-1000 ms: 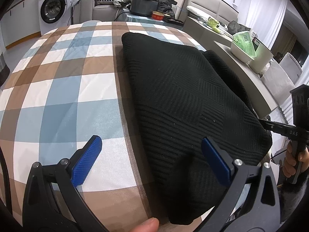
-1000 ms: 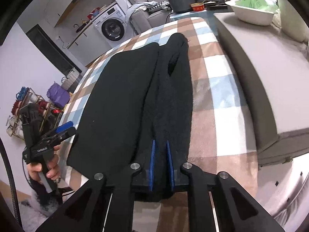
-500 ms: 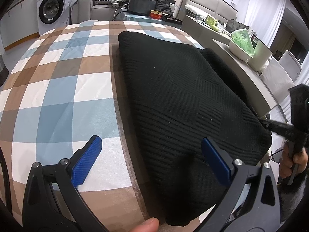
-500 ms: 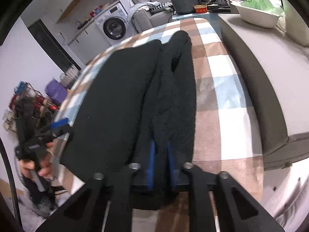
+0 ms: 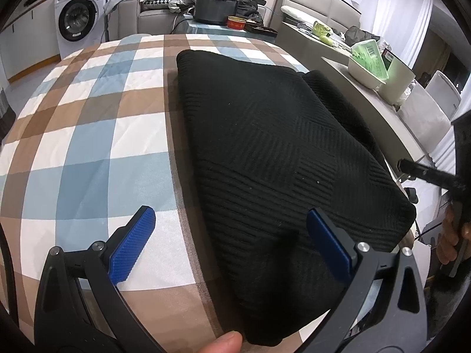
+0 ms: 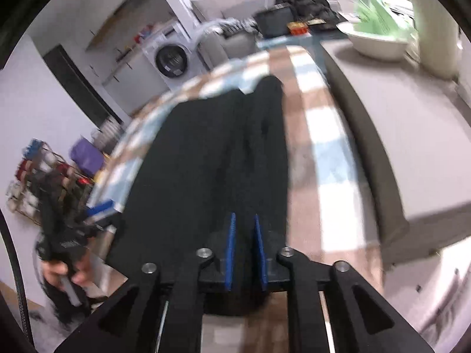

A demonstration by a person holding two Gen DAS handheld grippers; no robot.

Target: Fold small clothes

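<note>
Loosening now, the right hand-held gripper point(image 6: 244, 226) opens its jaws around the black sweater's point(image 5: 273, 147) near right edge, fabric between them. Its long axis runs away across the checked table point(image 5: 88, 135). Left hand-held gripper point(image 5: 232, 232) hangs wide open, empty, unmoved since a second ago.

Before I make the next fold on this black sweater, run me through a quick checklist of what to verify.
1. Left gripper open and free of cloth: ok, jaws wide apart over the sweater's near edge.
2. Right gripper released: cannot tell, its jaws are opening with black sweater fabric between them.
3. Sweater lies flat on the checked cloth: ok, though a long fold runs along one side.
4. Sweater fully on the table: not ok, its near corner hangs past the edge.
5. Right view sharp: not ok, blurred.
</note>
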